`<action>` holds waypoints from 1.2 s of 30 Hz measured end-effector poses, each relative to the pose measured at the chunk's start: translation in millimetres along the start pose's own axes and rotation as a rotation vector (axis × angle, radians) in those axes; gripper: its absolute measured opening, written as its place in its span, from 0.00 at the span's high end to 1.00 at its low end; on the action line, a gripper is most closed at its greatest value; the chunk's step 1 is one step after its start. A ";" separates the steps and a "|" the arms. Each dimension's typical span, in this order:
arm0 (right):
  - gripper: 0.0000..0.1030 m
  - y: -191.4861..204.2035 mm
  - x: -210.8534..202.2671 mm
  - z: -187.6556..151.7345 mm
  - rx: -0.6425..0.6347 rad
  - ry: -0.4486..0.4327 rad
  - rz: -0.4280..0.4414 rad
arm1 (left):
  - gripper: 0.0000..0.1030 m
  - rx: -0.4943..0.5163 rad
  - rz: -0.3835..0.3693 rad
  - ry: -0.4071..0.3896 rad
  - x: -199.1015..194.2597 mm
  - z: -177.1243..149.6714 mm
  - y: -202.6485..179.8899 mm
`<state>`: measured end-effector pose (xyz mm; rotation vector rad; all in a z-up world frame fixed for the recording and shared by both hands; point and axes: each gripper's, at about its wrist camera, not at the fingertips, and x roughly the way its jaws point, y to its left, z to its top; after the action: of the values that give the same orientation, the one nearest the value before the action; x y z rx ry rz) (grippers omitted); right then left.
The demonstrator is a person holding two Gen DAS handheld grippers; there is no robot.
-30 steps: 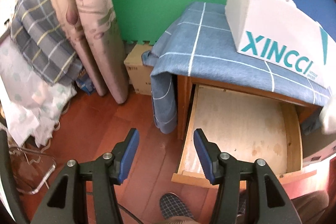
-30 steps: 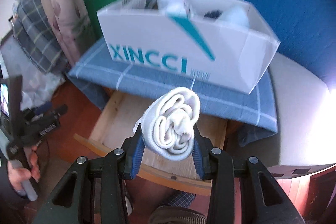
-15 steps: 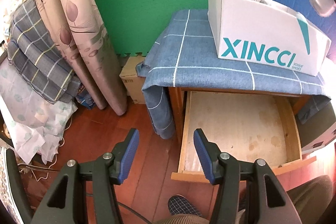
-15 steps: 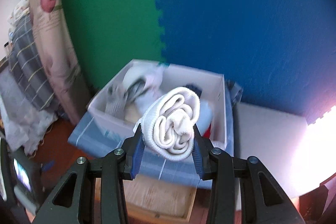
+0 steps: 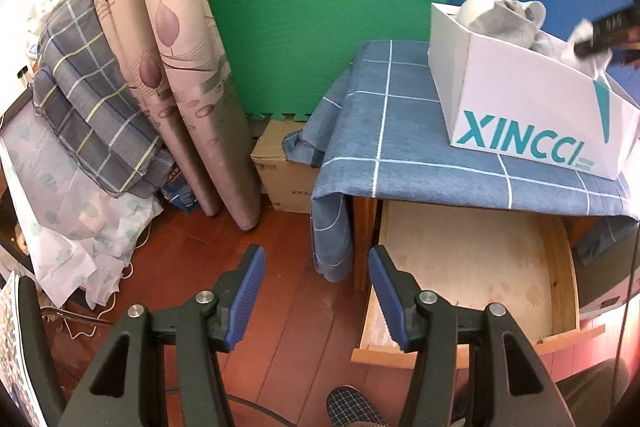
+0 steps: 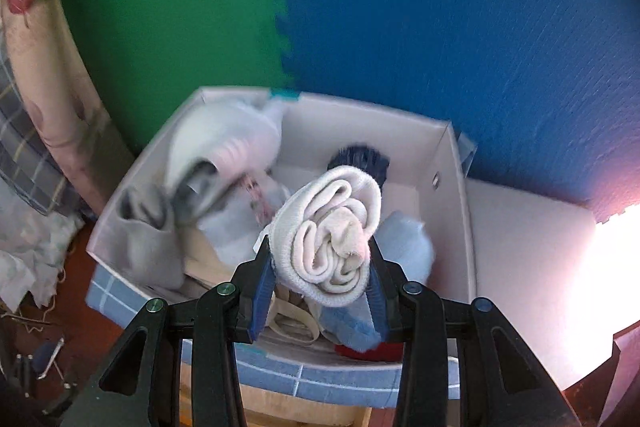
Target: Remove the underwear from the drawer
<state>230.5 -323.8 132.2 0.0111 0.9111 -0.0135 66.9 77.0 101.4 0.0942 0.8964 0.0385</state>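
Wooden nightstand (image 5: 362,227) at three o'clock of the left wrist view, draped with a blue checked cloth (image 5: 384,131). White cardboard box (image 5: 520,107) resting on that cloth toward two o'clock. Red-brown plank floor (image 5: 192,259) below, bearing a brown carton (image 5: 280,175) at twelve o'clock and rolled mats (image 5: 188,67) toward eleven.
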 end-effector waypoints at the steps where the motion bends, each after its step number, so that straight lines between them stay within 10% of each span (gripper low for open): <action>1: 0.63 0.2 7.0 -1.4 0.005 0.013 0.001 | 0.46 -0.003 -0.002 0.003 1.1 0.5 0.4; 8: 0.54 6.4 24.2 -0.6 -0.021 0.024 -0.010 | 0.46 0.000 -0.025 0.023 6.5 2.8 -6.7; 12: 0.26 6.9 18.0 -6.0 -0.046 -0.007 -0.026 | 0.46 0.009 -0.037 0.023 4.3 4.0 -14.3; 23: 0.07 -2.1 -56.4 -33.5 -0.023 -0.130 0.010 | 0.46 0.042 -0.051 0.004 -23.0 4.1 -31.2; 36: 0.01 0.4 -99.8 -164.8 0.043 -0.111 -0.013 | 0.46 0.078 -0.062 -0.010 -64.4 -10.1 -45.9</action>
<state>39.1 -320.1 110.0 0.0439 0.7996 -0.0448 18.5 27.3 140.7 0.1393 0.8900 -0.0546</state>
